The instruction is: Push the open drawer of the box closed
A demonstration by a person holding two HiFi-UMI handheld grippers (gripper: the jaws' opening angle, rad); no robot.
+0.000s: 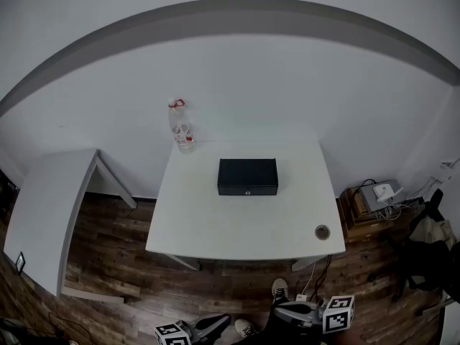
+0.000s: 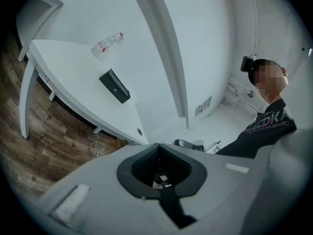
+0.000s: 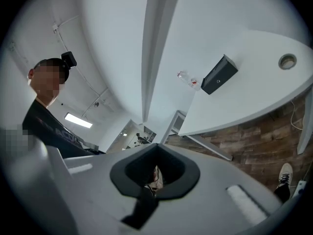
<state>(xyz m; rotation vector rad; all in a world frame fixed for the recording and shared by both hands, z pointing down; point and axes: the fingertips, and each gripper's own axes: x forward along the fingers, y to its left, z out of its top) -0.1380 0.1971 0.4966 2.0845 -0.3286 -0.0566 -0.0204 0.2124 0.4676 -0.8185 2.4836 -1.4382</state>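
Centrally on the white desk (image 1: 215, 228) sits the black box (image 1: 247, 177), contents unseen; a clear bottle (image 1: 181, 128) stands upper left. The left tool (image 1: 212, 324) and right tool (image 1: 291, 311), bottom edge, are pinched together, empty.

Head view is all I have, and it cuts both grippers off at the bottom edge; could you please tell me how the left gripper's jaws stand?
Observer: In the left gripper view, the left gripper has its jaws together with nothing between them.
Operator: Thank you. And the right one?
Observer: The right gripper also has its jaws together and holds nothing. It is well short of the table.
Operator: Seen from lower down, does a drawer stick out of the box?
Observer: The right gripper view shows the black box at an angle, with a small round fitting on its front. I cannot make out any drawer standing out from it.
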